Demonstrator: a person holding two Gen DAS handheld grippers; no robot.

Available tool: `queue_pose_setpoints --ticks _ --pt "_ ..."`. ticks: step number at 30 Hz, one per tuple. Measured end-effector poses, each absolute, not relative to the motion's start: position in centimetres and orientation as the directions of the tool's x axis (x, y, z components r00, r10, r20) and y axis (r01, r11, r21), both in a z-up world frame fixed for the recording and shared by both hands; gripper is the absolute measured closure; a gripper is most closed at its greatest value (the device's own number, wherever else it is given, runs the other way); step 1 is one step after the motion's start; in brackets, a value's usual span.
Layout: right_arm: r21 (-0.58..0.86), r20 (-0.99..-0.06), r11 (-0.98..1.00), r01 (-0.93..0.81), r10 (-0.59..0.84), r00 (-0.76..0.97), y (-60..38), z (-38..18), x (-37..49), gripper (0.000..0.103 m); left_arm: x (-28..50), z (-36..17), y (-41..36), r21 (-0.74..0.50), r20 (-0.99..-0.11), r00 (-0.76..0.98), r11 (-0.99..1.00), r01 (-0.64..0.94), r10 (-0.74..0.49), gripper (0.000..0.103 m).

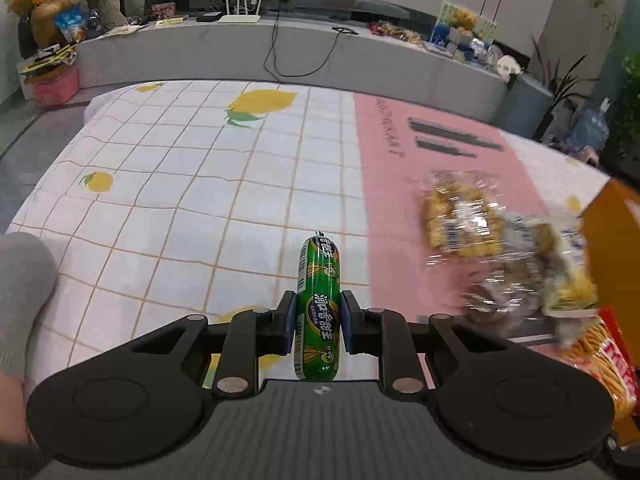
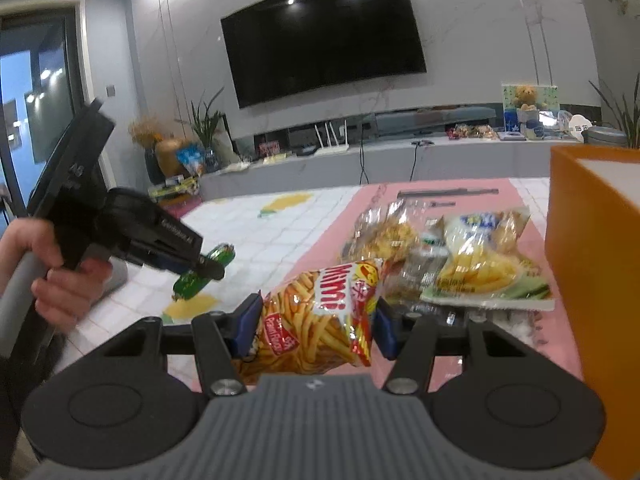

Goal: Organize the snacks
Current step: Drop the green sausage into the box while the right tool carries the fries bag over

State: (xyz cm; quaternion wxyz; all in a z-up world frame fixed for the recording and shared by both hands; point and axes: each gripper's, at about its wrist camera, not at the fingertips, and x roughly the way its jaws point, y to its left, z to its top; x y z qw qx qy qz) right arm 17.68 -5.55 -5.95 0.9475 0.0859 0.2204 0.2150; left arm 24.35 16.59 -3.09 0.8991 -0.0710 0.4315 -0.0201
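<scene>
My left gripper (image 1: 318, 322) is shut on a green sausage stick (image 1: 319, 304) and holds it above the checked tablecloth (image 1: 180, 184). The right wrist view shows that gripper (image 2: 208, 266) and the sausage (image 2: 192, 280) at the left. My right gripper (image 2: 318, 322) is shut on a red fries snack bag (image 2: 320, 320), also at the right edge of the left wrist view (image 1: 600, 360). Several clear and yellow snack bags (image 2: 460, 256) lie on the pink mat (image 1: 396, 184), seen also in the left wrist view (image 1: 500, 248). An orange box (image 2: 592, 280) stands at the right.
Two dark flat tools (image 1: 452, 136) lie at the far end of the pink mat. Beyond the table runs a grey TV bench (image 2: 360, 160) with routers, cables and clutter, under a wall TV (image 2: 324, 36). Plants (image 1: 560, 76) stand at the right.
</scene>
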Motion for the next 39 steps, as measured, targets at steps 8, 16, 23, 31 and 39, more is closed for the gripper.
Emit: queue_pose_setpoints --ticks 8,16,23,31,39 --pt "0.312 -0.294 0.868 -0.388 0.476 0.829 -9.1 -1.4 16.3 0.047 19.9 1.5 13.0 -0.218 -0.716 0.665 0.973 0.073 -0.211 0.078" --pt "0.351 -0.231 0.859 -0.372 0.464 0.855 -14.2 3.5 14.5 0.047 15.7 6.1 7.3 -0.286 -0.628 0.679 0.924 0.253 -0.380 0.078" --pt "0.287 -0.235 0.906 -0.311 0.381 0.894 -20.4 7.3 13.1 0.047 15.9 7.5 0.8 -0.300 -0.608 0.656 0.895 0.331 -0.447 0.078" --pt "0.182 -0.273 0.946 -0.269 0.312 0.910 -26.8 8.7 12.2 0.047 17.2 6.6 -6.8 -0.305 -0.642 0.593 0.871 0.385 -0.487 0.078" --pt "0.161 -0.312 0.956 -0.246 0.286 0.906 -30.4 7.6 13.7 0.047 18.1 4.0 -12.4 -0.296 -0.703 0.527 0.870 0.394 -0.478 0.078"
